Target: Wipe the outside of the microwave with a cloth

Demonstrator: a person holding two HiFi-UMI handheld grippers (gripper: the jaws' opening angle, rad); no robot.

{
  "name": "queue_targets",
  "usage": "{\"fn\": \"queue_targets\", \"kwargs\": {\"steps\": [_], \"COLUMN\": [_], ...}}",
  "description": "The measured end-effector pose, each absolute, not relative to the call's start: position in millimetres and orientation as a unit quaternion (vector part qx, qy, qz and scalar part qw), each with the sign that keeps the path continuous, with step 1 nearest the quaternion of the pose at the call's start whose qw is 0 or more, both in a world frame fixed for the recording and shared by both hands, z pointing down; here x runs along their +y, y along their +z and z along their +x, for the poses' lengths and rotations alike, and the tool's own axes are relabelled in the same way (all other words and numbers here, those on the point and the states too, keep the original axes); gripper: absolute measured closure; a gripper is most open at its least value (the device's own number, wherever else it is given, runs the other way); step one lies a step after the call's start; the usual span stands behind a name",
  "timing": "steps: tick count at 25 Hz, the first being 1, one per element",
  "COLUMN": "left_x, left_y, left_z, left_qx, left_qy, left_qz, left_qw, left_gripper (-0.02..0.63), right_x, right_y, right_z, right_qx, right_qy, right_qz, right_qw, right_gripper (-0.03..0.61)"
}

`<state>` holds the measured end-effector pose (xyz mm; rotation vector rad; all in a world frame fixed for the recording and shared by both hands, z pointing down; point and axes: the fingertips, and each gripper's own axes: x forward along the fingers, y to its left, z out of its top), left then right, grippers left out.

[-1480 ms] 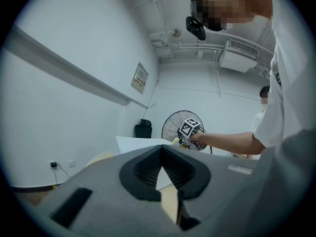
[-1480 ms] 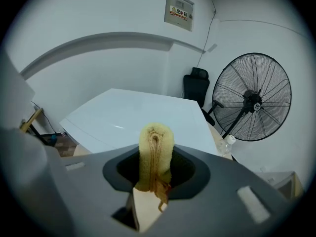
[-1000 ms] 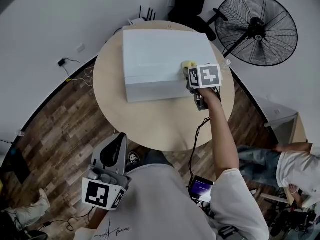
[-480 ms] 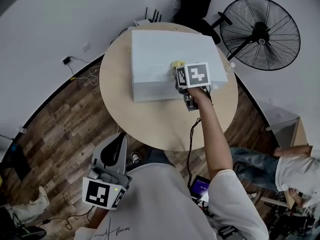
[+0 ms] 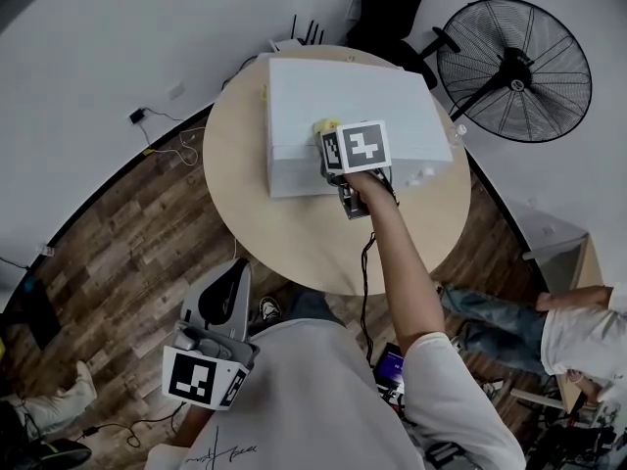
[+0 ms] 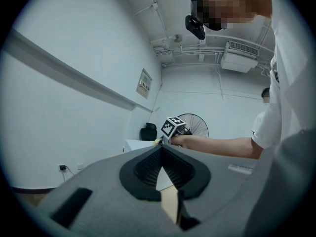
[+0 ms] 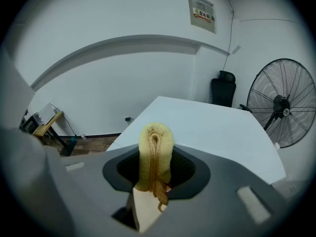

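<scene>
The white microwave (image 5: 353, 96) sits on a round wooden table (image 5: 294, 233). My right gripper (image 5: 329, 135) is shut on a folded yellow cloth (image 5: 322, 125), which rests at the front edge of the microwave's top, left of the middle. In the right gripper view the cloth (image 7: 155, 149) stands up between the jaws, with the flat white top (image 7: 212, 127) stretching beyond it. My left gripper (image 5: 233, 270) hangs low beside my body, off the table, shut with nothing in it. From the left gripper view (image 6: 162, 151) the right gripper's marker cube (image 6: 173, 127) shows far off.
A large black standing fan (image 5: 514, 67) is to the right of the table and a black chair (image 5: 392, 8) is behind it. Cables lie on the wooden floor at the left wall (image 5: 157, 135). Another person (image 5: 578, 331) sits at the lower right.
My right gripper has slid the cloth leftward along the front edge of the microwave's top. The left gripper has stayed where it was.
</scene>
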<state>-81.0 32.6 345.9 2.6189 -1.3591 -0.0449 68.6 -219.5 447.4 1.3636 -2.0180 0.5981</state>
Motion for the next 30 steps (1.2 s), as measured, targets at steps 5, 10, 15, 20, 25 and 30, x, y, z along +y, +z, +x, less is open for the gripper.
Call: {"fn": "queue_targets", "kwargs": {"steps": [5, 10, 15, 20, 25, 30], "left_x": [35.8, 39.3, 42.7, 44.1, 44.9, 43.6], "left_y": [346.9, 346.5, 346.7, 346.1, 346.7, 348.6], "left_z": [-89.1, -93.4, -97.4, -97.4, -92.0, -86.0], "left_qx": [-0.468, -0.475, -0.481, -0.48, -0.469, -0.46], "left_qy": [-0.015, -0.015, -0.015, -0.016, -0.014, -0.011], "left_qz": [0.878, 0.875, 0.871, 0.872, 0.877, 0.881], "left_qw": [0.097, 0.098, 0.097, 0.099, 0.101, 0.105], "left_gripper": [0.618, 0.618, 0.618, 0.618, 0.619, 0.618], "right_x": [-217.3, -214.4, -209.9, -203.4, -193.6, -176.7], "right_y": [446.8, 445.3, 445.1, 440.4, 429.6, 414.5], "right_z": [37.7, 9.8, -11.6, -24.0, -15.8, 5.5], "right_qx": [-0.777, -0.789, -0.801, -0.817, -0.826, -0.834], "right_qy": [0.229, 0.229, 0.235, 0.261, 0.272, 0.257], "right_qz": [0.499, 0.481, 0.463, 0.444, 0.443, 0.451], "right_qw": [0.307, 0.305, 0.297, 0.259, 0.218, 0.185], "right_gripper": [0.446, 0.446, 0.446, 0.446, 0.446, 0.446]}}
